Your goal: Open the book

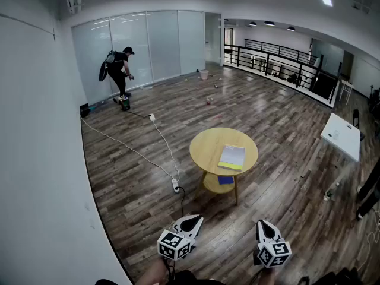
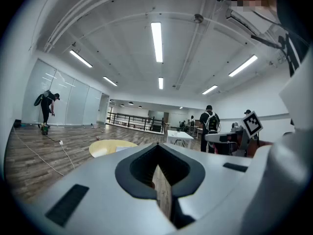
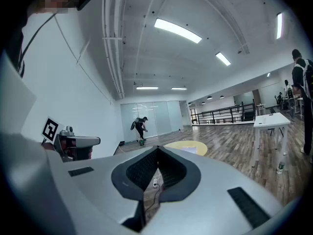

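A: Book (image 1: 231,157) status?
B: Looks closed, lying flat on the round surface (image 1: 205,150), well apart from the 2 tools.
A: Tools?
B: Left tool (image 1: 191,221) and right tool (image 1: 263,225) both clenched, empty. Nothing done yet; approach and opening remain.

Layout | book (image 1: 231,157) is laid on round table (image 1: 208,150) | power strip (image 1: 176,186) is set on floor, left of table | desk (image 1: 341,135) is placed far right | left gripper (image 1: 190,222) and right gripper (image 1: 264,228) are held before table, well apart from it
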Demonstrator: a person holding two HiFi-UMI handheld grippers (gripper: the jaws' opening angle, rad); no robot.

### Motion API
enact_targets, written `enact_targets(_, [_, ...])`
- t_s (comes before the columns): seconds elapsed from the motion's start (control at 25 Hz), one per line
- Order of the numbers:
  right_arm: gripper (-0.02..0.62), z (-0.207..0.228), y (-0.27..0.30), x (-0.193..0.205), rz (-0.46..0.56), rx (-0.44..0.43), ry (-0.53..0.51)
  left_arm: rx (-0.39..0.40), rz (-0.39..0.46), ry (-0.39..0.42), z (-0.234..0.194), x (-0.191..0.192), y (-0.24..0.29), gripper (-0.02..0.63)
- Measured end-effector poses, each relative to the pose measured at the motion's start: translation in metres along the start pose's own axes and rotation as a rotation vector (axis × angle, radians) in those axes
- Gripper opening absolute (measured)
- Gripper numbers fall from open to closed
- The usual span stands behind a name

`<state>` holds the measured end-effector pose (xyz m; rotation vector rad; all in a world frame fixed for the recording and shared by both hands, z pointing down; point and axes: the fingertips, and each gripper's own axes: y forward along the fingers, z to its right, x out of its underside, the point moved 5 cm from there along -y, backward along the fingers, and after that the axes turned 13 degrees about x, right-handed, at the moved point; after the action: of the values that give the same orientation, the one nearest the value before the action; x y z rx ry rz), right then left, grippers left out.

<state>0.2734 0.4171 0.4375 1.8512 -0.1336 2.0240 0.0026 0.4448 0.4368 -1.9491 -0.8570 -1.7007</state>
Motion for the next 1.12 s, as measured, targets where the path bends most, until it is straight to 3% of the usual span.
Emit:
enact_targets(0.28, [0.002,0.017,0.016,0.000,-0.006,-0.014,-0.016,0.000,0.001,0.010,-0.003,-0.003,0.025,-0.002])
enact_targets(0.52, [0.002,0.029,0.066,-0.003,-0.018,-0.021,-0.012,-0.003,-0.001,0.008,-0.040,-0.005,0.061,-0.002])
enact_targets(0.76, [0.002,0.038,0.165,-0.012,-0.023,-0.022,-0.017,0.012,0.014,0.003,-0.124,-0.012,0.117,-0.002])
enact_targets(1.12, [0.002,0.035,0.338,-0.051,-0.033,0.004,0.022,0.084,-0.006,-0.004,-0.277,-0.058,0.217,-0.002])
